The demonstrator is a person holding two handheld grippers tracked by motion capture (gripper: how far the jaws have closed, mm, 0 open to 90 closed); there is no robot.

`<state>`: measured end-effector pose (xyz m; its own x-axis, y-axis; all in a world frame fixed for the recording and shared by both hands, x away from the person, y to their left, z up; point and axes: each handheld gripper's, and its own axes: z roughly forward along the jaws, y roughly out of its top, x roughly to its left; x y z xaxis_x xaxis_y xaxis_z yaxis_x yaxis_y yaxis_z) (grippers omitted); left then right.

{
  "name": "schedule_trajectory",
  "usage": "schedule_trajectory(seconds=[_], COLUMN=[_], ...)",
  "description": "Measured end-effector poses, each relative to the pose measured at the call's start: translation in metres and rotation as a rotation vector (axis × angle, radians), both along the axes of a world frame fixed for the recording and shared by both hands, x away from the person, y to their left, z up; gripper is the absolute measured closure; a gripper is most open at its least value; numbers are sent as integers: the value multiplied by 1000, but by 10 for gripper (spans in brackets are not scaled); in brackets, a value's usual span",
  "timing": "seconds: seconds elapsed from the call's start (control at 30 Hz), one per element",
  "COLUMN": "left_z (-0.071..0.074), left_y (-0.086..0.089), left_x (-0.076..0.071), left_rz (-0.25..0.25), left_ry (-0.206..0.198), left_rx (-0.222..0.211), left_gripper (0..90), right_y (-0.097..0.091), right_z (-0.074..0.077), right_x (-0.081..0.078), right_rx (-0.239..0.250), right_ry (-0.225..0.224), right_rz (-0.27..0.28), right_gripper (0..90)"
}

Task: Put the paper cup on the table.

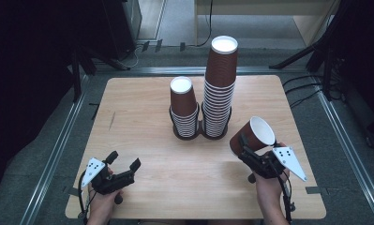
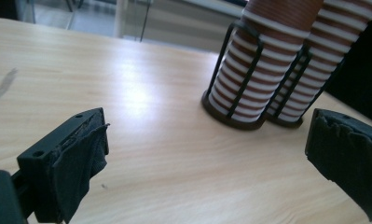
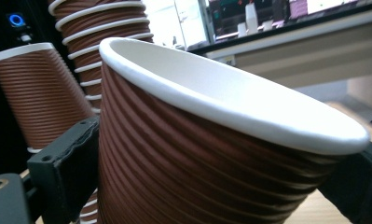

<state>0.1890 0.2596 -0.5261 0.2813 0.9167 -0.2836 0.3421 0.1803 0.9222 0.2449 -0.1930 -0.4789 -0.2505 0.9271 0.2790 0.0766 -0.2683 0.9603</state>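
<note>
We hold ribbed brown paper cup [image 1: 254, 135] in right gripper [image 1: 247, 149], jaws clamped on cup wall, mouth tilted up-right, near twin-ring cup holder [image 1: 201, 132]; likely to stack it. Left gripper [image 1: 123, 161] rests low on table [image 1: 142, 187], jaws apart, empty.

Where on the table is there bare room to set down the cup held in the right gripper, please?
The cup sits tilted in the right gripper. Bare wood lies between the two grippers, in front of the wire holder, and along the table's left side beyond the open left gripper. The back middle is crowded by the short stack and tall stack.
</note>
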Motion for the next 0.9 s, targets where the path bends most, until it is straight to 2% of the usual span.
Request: schedule_trajectory(seconds=[0.13, 0.17, 0.2, 0.23, 0.27, 0.33, 0.4, 0.53, 0.63, 0.7, 0.83, 0.9], left_z=[-1, -2, -3, -3, -6, -8, -9, -11, -12, -13, -13, -13], left_y=[10, 13, 17, 17, 20, 23, 24, 26, 27, 30, 32, 34], left_x=[1, 1, 1, 1, 1, 1, 1, 0, -1, -2, -4, -4], left_rz=[40, 52, 66, 66, 64, 60, 76, 105, 118, 169, 191, 207], left_ry=[18, 18, 22, 22, 28, 22, 24, 9, -11, -23, -31, -36], left_rx=[-18, -12, 8, 8, 10, 8, 27, 60, 53, 36, 41, 50], left_gripper=[0, 0, 0, 0, 0, 0, 0, 0, 0, 0, 0, 0], right_y=[-8, -10, -13, -13, -15, -18, -20, -25, -29, -34, -39, -41], right_z=[-1, -1, -2, -2, -3, -2, -3, -6, -7, -9, -12, -17], right_x=[3, 4, 7, 7, 9, 10, 11, 14, 15, 17, 20, 23], right_rx=[-8, -10, -44, -44, -68, -73, -74, -103, -106, -116, -151, -182], right_ry=[-12, -12, -25, -25, -32, -29, -25, -19, -23, -22, -20, -40], right_rz=[3, 2, 6, 6, 22, 21, 7, -26, -40, -44, -53, -68], right_gripper=[48, 49, 50, 50, 50, 50, 50, 51, 51, 52, 52, 52])
